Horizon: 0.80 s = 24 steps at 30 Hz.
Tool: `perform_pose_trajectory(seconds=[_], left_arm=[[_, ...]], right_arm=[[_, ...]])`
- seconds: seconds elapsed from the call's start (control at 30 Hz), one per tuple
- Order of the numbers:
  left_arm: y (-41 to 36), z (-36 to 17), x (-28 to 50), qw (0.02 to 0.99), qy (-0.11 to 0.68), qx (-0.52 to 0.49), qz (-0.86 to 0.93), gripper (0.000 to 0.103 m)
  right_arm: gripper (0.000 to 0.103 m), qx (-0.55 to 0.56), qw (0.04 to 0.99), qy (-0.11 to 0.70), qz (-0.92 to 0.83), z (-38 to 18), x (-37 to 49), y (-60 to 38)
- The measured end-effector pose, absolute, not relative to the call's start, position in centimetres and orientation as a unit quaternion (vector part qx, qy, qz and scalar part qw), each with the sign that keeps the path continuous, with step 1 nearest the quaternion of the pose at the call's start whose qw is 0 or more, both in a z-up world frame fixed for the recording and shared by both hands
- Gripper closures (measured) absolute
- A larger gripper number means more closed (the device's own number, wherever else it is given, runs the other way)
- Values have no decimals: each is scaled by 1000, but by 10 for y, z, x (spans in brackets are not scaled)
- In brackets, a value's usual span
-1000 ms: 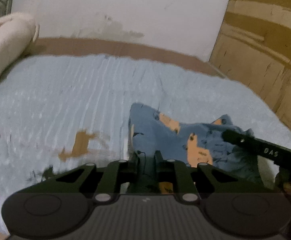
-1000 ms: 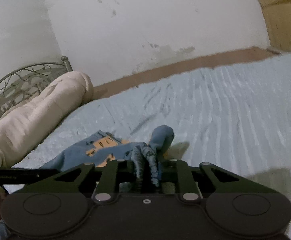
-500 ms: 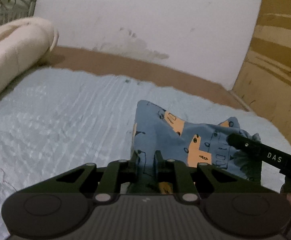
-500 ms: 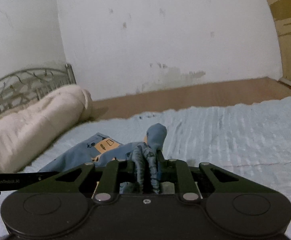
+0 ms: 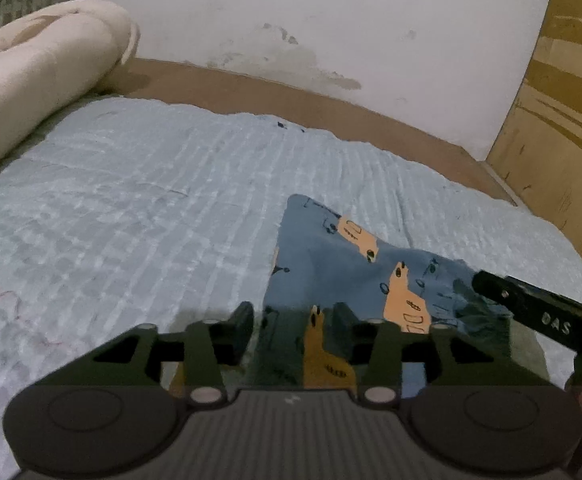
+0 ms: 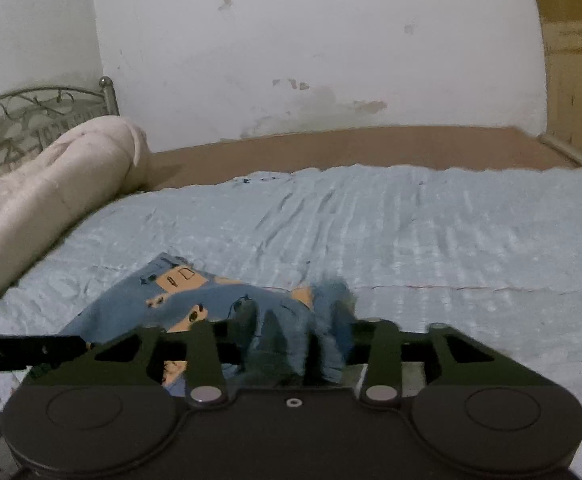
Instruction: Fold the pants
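Both grippers have just let go. The left gripper point(image 5: 293, 322) and right gripper point(image 6: 297, 322) have been spreading, jaws parted, with the blue pants point(image 5: 331, 256) loose between them, lying on the bedspread point(image 5: 131, 200) toward four o'clock.

Open bedspread point(image 6: 431, 240) ahead; rolled quilt point(image 6: 51, 184) blocking left.
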<state>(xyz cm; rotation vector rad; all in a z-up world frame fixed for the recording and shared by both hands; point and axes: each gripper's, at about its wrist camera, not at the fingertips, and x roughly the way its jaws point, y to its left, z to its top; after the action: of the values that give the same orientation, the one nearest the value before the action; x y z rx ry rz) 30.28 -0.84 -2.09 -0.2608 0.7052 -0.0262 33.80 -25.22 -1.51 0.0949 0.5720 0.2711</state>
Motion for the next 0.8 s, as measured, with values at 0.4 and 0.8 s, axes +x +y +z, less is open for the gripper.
perform_pose_trajectory(seconds=[0.4, 0.8], left_arm=[[-1, 45, 179, 962, 263, -68, 8, 1], [3, 33, 63, 970, 238, -44, 3, 1]], right_arm=[[3, 41, 974, 183, 123, 45, 200, -255], [1, 51, 980, 162, 101, 57, 53, -253]])
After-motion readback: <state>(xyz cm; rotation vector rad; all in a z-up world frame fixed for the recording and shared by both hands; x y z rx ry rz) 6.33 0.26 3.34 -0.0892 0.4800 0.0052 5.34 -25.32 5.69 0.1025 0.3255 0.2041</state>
